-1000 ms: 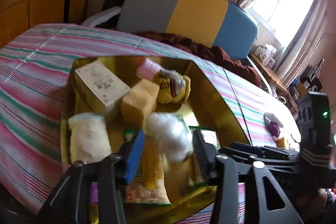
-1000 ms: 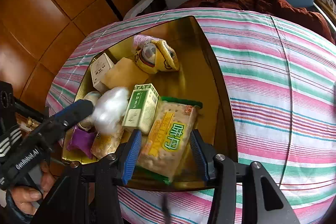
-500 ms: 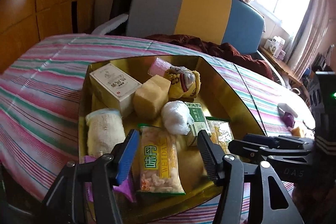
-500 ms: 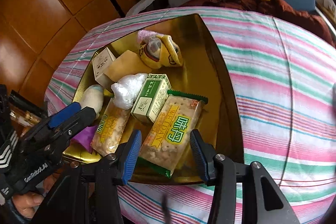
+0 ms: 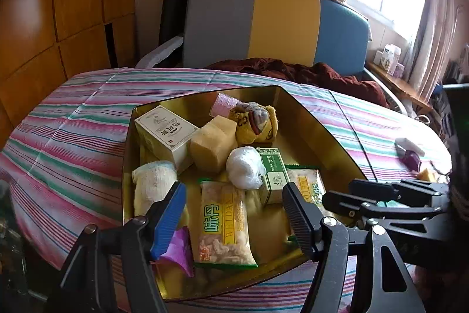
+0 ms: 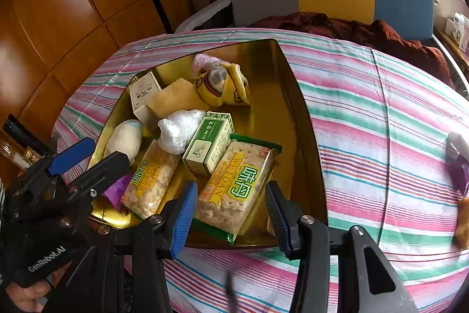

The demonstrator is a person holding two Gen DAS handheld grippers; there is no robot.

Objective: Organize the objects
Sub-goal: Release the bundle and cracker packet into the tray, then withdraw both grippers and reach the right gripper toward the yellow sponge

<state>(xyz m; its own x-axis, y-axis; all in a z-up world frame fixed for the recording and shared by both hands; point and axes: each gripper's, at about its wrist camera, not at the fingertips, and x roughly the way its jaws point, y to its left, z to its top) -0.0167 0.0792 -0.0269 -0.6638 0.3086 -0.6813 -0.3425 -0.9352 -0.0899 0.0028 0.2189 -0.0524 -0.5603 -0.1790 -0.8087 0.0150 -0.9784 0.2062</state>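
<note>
Shiny gold metal tray (image 5: 307, 119) sits on the pink-and-green striped tablecloth (image 5: 73, 131), packed with stuff. Left gripper (image 5: 234, 213) hovers over the tray's near edge, jaws just been opening, nothing clamped; a clear cracker pack with yellow-green label (image 5: 224, 222) lies below the gap. White crumpled plastic bag (image 5: 244, 167) rests mid-tray, touching the small green-and-white carton (image 5: 274, 173). Right gripper (image 6: 231, 210) is part-open over a second cracker pack (image 6: 237, 187), pads not pressing on it.
</note>
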